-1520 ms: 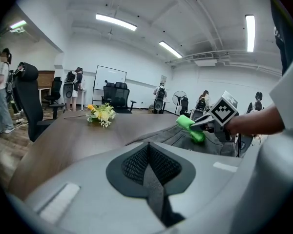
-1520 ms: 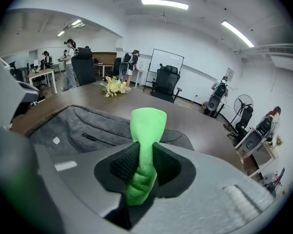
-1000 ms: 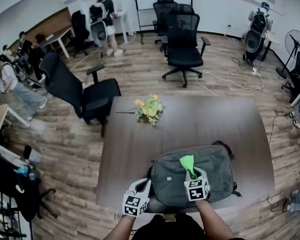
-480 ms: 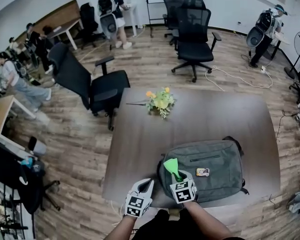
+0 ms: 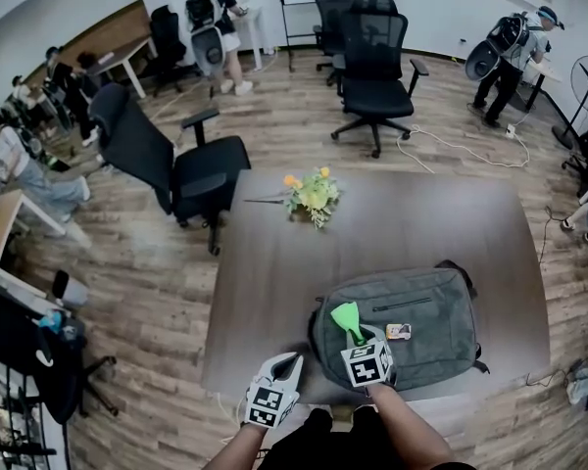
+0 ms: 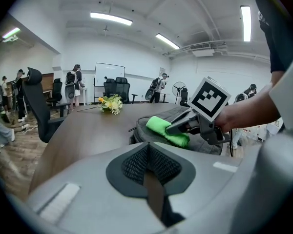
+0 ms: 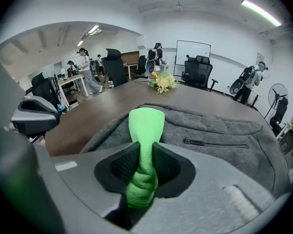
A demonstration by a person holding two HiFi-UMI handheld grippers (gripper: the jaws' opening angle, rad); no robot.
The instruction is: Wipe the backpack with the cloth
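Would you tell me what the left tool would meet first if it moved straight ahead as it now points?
Most likely the backpack, its near left edge, lying on the table ahead of the shut left tool; depth is unclear, so it might skim past.

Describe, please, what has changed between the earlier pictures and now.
The right gripper, shut on the green cloth, swept it leftward across the backpack, from the middle to its left part, uncovering a small tag. The left gripper stayed shut and empty by the table edge; backpack and flowers did not move.
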